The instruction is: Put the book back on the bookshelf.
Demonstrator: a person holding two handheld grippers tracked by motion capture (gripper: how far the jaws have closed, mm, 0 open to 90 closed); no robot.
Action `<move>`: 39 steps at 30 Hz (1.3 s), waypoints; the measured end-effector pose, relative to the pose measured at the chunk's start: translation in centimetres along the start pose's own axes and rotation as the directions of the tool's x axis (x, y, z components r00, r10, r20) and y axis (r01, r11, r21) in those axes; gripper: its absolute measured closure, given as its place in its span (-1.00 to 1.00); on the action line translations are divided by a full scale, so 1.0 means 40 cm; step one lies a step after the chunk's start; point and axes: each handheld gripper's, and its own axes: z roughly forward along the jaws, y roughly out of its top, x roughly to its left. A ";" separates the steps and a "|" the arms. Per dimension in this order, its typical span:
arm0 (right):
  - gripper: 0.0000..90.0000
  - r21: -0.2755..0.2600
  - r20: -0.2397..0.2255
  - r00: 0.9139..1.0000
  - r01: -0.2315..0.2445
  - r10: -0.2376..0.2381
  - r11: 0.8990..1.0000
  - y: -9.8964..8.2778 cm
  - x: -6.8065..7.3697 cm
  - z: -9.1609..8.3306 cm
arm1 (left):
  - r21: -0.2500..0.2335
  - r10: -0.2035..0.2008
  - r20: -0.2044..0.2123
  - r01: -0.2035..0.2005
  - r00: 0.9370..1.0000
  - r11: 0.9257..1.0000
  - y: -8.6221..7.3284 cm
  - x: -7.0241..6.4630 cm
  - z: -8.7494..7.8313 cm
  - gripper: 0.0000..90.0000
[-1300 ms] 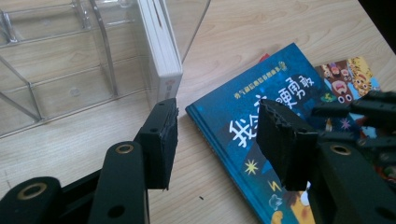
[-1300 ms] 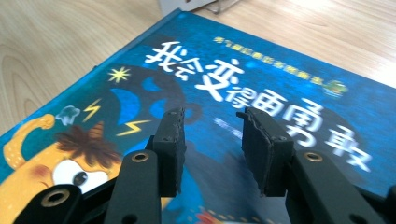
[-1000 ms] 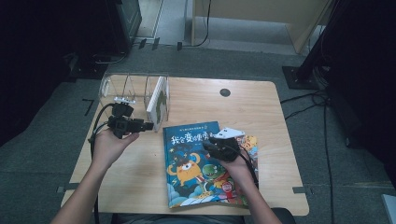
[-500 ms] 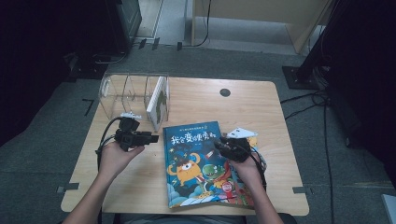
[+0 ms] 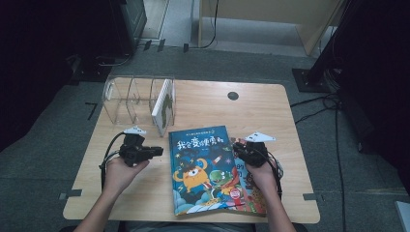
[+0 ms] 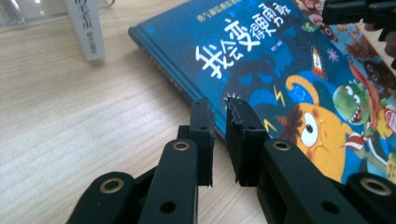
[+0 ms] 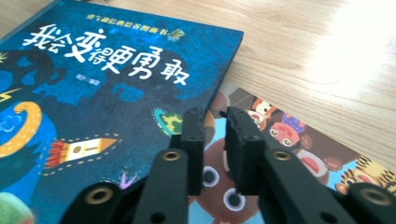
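Two grippers flank the blue picture book (image 5: 203,169) lying flat on the table (image 5: 270,106), over a second book (image 5: 251,193); since a second ago the left gripper (image 5: 157,152) has sunk toward the book's left edge and the right gripper (image 5: 237,147) has slid to its right edge; both jaws have just been closing, a narrow gap left, nothing between them.

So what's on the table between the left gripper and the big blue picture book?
Nothing: in the high view, only bare wooden table separates the left gripper from the blue picture book. Its jaws, just closing, hold nothing.
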 end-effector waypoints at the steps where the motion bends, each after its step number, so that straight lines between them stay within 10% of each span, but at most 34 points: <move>1: 0.81 0.006 0.003 1.000 0.000 0.000 1.000 -0.001 -0.001 0.001 | 0.002 -0.001 0.003 0.001 1.000 1.000 -0.004 -0.001 0.000 0.84; 8: 0.94 0.056 -0.013 1.000 -0.021 0.022 0.998 -0.002 -0.004 0.025 | 0.033 -0.024 0.057 0.022 0.998 0.999 -0.045 -0.022 0.018 0.91; 23: 1.00 0.051 -0.025 0.999 -0.019 0.020 0.999 0.004 0.005 0.038 | 0.120 0.058 0.032 -0.061 0.998 0.991 -0.094 -0.078 0.082 0.95; 39: 1.00 0.051 0.027 0.999 -0.024 0.022 0.998 0.012 0.014 0.047 | 0.103 0.053 0.050 -0.058 0.997 0.993 -0.101 -0.090 0.092 1.00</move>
